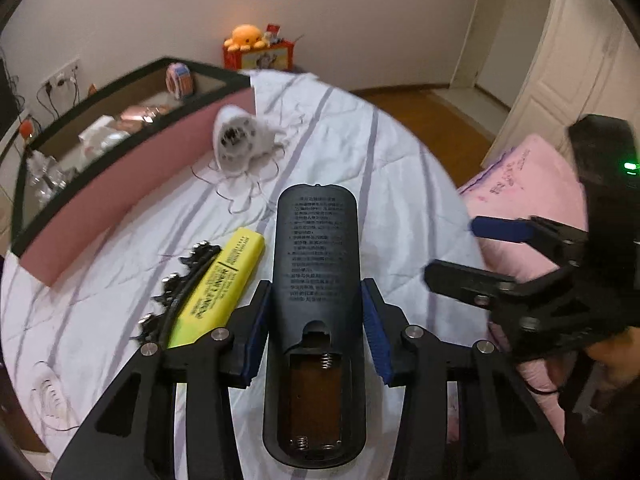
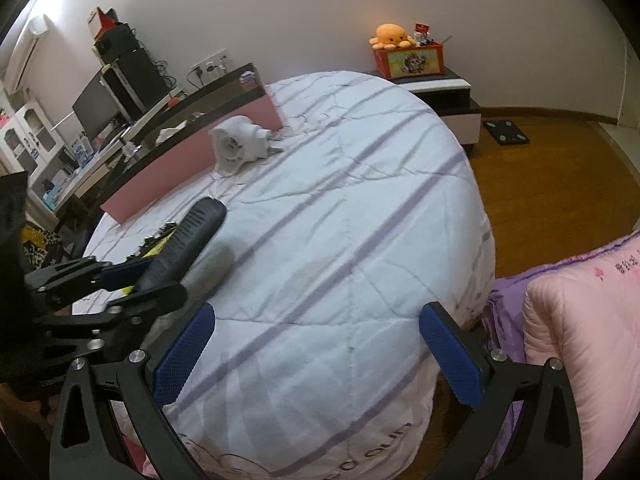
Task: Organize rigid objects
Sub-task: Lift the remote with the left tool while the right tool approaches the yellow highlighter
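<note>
My left gripper point(image 1: 316, 316) is clamping the remote point(image 1: 316, 280) at mid-body, lifting it over the bed point(image 2: 340, 220); my right gripper point(image 2: 316, 356) is hanging released. The remote is looking stiff, light, maybe slick: black, back-side up, its battery bay uncovered and empty. Beside it a highlighter point(image 1: 224, 280) is lying.

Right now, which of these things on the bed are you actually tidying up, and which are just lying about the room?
Part of the job:
- black remote, battery cover off, clamped in the left gripper
- yellow highlighter
- black hair clip
- white plug adapter
- right gripper, open and empty

Just lying about:
- orange octopus plush
- pink quilt
- bathroom scale
</note>
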The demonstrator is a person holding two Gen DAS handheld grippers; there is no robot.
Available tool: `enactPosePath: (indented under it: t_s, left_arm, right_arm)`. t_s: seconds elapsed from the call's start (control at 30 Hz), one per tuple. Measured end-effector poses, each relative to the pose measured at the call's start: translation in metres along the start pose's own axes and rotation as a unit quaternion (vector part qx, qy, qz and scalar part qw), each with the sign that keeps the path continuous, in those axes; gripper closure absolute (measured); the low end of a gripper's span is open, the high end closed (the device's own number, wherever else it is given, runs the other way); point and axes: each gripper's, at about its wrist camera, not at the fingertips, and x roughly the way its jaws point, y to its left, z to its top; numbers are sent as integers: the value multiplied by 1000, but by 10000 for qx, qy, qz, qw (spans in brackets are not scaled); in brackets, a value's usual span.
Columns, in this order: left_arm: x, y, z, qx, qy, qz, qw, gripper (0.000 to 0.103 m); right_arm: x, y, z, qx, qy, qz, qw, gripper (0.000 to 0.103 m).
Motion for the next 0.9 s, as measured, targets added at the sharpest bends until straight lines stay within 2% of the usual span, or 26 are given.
enactPosePath:
  t_s: [0.17, 0.3, 0.67, 0.77, 0.9]
  left_arm:
    - [-27, 20, -13, -102, -184, 212, 9996, 59]
    - [-39, 46, -28, -354, -189, 495, 9980, 59]
    - [-63, 116, -69, -975, -236, 942, 9905, 59]
    - [-59, 131, -76, -1150, -153, 992, 9883, 59]
    - [-51, 141, -82, -1295, -66, 946, 9870, 59]
  right_arm:
    - [5, 27, 3, -310, 36, 80, 9995, 0]
    - [13, 50, 5, -524, 115, 109, 9985, 0]
    - [49, 125, -1, -1204, 439, 188, 9916, 0]
    - [59, 142, -2, -1304, 470, 101, 9903, 0]
    - [72, 151, 0, -1426, 436, -256, 9885, 0]
